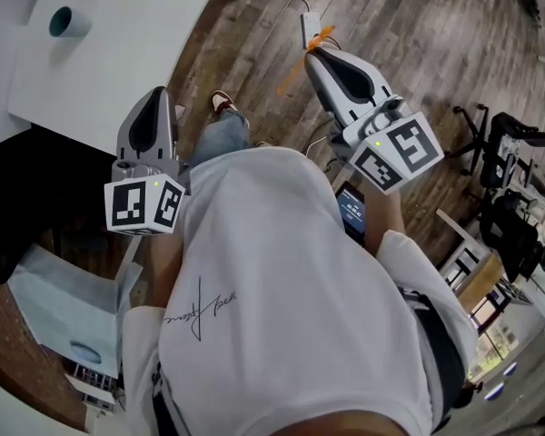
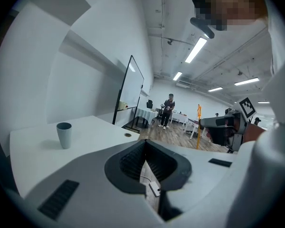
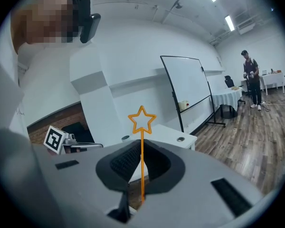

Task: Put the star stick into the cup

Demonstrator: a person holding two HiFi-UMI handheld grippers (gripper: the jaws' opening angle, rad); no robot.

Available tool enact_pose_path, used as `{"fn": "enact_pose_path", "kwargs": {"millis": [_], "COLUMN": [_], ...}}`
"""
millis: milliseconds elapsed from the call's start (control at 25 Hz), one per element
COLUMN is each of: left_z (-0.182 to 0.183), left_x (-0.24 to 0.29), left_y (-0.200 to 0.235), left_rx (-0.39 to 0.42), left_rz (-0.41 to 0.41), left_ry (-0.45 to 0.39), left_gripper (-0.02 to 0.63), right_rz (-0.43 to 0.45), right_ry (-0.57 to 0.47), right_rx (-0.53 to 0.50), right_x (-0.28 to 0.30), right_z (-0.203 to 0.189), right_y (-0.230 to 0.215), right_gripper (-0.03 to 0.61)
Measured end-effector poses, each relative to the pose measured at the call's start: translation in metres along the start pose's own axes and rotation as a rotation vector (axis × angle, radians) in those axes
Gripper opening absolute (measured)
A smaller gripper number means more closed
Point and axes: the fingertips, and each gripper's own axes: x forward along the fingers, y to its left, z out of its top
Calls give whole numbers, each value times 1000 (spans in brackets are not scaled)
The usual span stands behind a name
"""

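Observation:
A grey-blue cup (image 1: 69,23) stands upright on the white table (image 1: 127,53) at the upper left; it also shows in the left gripper view as a cup (image 2: 64,134) on the table (image 2: 90,132), left of the jaws. My right gripper (image 1: 312,51) is shut on the orange star stick (image 1: 302,60), held over the wood floor, well right of the table. In the right gripper view the stick (image 3: 142,165) rises from between the jaws (image 3: 141,148), star end up. My left gripper (image 1: 156,92) hovers at the table's near edge, shut and empty (image 2: 143,145).
A person in a white T-shirt (image 1: 282,298) fills the lower head view. A power strip (image 1: 310,27) with a cable lies on the floor. Office chairs (image 1: 513,198) stand at right. A whiteboard (image 3: 185,94) and a distant person (image 3: 251,80) stand further off.

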Motion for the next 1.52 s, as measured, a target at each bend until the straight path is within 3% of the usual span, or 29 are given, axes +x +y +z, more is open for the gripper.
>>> {"fn": "enact_pose_path", "kwargs": {"millis": [480, 1160, 1520], "left_z": [18, 23, 35], "left_x": [7, -27, -20], "left_y": [76, 140, 169], "left_rx": [-53, -156, -190], "left_rz": [59, 257, 346], "left_ry": [-40, -126, -166], "left_gripper": [8, 8, 8], "right_rz": [89, 288, 391], "right_ry": [29, 89, 109], "right_rx": [-55, -157, -201], "right_x": [95, 176, 226], "right_z": [27, 51, 69], "right_y": [26, 70, 75], "right_gripper": [23, 23, 23]}}
